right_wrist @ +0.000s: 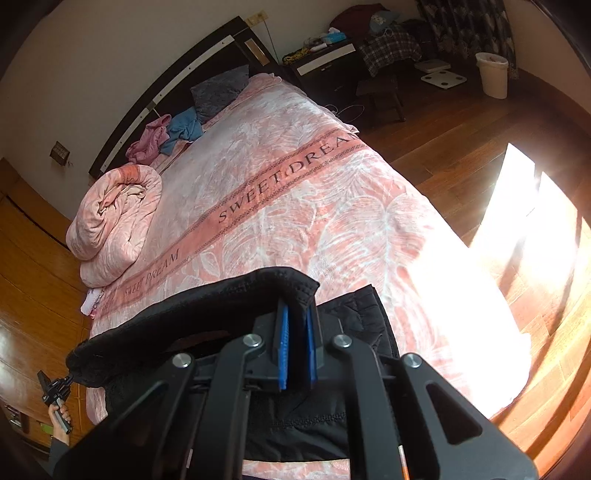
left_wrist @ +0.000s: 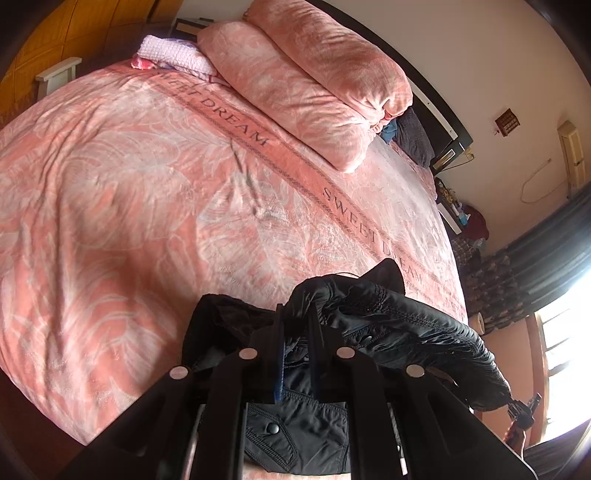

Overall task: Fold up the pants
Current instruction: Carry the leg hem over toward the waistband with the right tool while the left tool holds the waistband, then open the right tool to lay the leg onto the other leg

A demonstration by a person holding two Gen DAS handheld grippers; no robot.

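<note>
Black pants (right_wrist: 207, 310) stretched above the bed (left_wrist: 147, 206), waistband pinched in left hand-held gripper (left_wrist: 295, 325) and right hand-held gripper (right_wrist: 295, 325).

Wrist views above shared bed (left_wrist: 147, 184)

A bed (right_wrist: 295, 192) under a pink leaf-print cover fills the room, its dark headboard (right_wrist: 166, 107) against a pale wall (right_wrist: 110, 55). A rolled pink quilt (left_wrist: 306, 81) lies near the headboard edge. Sunlight falls across the wooden floor (right_wrist: 461, 140), where a white bin (right_wrist: 493, 74) stands beside patterned curtains (right_wrist: 469, 26).

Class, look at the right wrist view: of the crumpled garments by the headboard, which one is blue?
The blue garment lies between the pink garment and the grey pillow.
</note>
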